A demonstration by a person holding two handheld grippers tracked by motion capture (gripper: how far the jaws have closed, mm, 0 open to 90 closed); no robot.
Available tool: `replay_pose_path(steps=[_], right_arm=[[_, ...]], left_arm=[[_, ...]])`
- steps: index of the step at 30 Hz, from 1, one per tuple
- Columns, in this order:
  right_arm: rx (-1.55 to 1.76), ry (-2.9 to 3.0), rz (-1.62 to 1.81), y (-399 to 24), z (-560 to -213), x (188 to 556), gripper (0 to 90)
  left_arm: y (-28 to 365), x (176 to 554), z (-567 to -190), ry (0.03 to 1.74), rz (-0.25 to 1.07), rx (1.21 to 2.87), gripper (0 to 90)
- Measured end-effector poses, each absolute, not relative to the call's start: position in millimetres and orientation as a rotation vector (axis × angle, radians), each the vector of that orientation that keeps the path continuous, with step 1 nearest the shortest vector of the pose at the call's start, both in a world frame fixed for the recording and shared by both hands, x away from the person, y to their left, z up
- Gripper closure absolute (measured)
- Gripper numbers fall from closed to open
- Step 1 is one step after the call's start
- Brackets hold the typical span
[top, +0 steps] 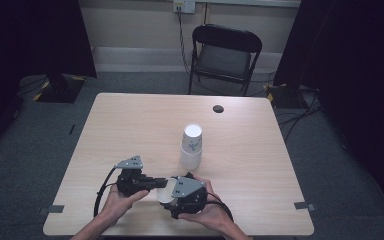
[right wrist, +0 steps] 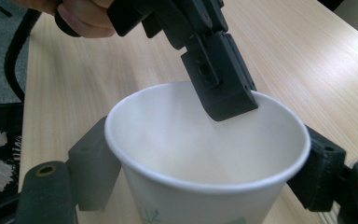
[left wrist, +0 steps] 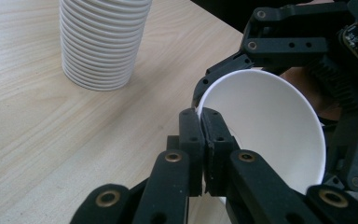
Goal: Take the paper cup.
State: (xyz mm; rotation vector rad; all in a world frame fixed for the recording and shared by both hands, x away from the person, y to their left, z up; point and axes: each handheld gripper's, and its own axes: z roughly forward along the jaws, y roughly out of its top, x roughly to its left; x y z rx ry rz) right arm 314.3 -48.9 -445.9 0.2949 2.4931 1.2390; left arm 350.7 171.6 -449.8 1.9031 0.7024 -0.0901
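A single white paper cup (top: 165,194) is held over the table's near edge, between both hands. My right gripper (right wrist: 205,168) is shut on it, one jaw pressed against each side of the cup (right wrist: 177,140) just below the rim. My left gripper (left wrist: 204,133) is shut on the cup's rim (left wrist: 270,130), with one jaw inside the wall and one outside. In the high view the left gripper (top: 161,183) comes in from the left and the right gripper (top: 170,194) from the right. A tall stack of white paper cups (top: 191,147) stands upright mid-table, just beyond the hands.
The light wooden table (top: 130,125) has a small dark round cap (top: 218,108) near its far edge. A black folding chair (top: 225,55) stands behind the table. Dark curtains hang at both sides, and cables run across the grey floor.
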Motion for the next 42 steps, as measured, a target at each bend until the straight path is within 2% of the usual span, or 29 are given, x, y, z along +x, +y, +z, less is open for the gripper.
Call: replay_pose_path(steps=[6,11,17,21,27,38,42], right_arm=[[0.298,2.489,1.215,-48,-445,313,25.6],[0.321,2.494,1.256,-51,-444,315,29.5],[0.370,2.489,1.299,-56,-444,318,29.3],[0.415,2.483,1.300,-60,-445,321,29.0],[0.518,2.460,1.322,-73,-445,328,28.6],[0.654,2.399,1.380,-96,-440,337,28.2],[0.689,2.372,1.379,-105,-439,338,28.1]], left_arm=[[172,350,-449,0.704,-0.072,1.911,87.4],[171,349,-447,0.698,-0.045,1.907,83.7],[173,348,-444,0.681,-0.027,1.892,78.0],[175,348,-442,0.688,0.020,1.898,63.8],[180,349,-442,0.701,0.040,1.888,52.1],[193,352,-446,0.743,0.161,1.902,38.6],[198,353,-447,0.769,0.204,1.926,36.2]])
